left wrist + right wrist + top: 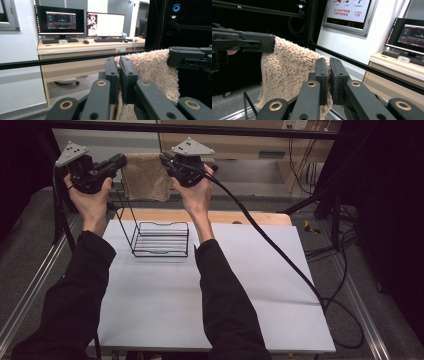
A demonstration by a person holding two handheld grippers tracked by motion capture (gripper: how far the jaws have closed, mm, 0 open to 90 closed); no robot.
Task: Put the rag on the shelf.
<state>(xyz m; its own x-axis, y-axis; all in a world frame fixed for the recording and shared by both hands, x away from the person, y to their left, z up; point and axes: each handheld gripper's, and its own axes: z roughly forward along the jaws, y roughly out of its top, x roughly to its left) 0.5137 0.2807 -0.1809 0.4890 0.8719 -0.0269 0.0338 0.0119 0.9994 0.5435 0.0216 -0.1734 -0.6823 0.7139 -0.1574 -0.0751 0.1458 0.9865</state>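
A beige fluffy towel [146,176] hangs stretched between my two grippers, held high above the far side of the table. My left gripper [120,161] is shut on its left top corner; the towel [155,72] spreads away from those jaws. My right gripper [165,160] is shut on the right top corner, where the towel [287,72] drapes down to the left. Below the towel stands a black wire rack [159,238] on the white table [200,285]. In each gripper view the other gripper pinches the towel's far corner.
A black frame bar [200,130] crosses the back above the towel. A thick black cable [270,245] trails from the right gripper across the table's right side. Behind the table is a wooden desk [82,47] with two monitors and keyboards.
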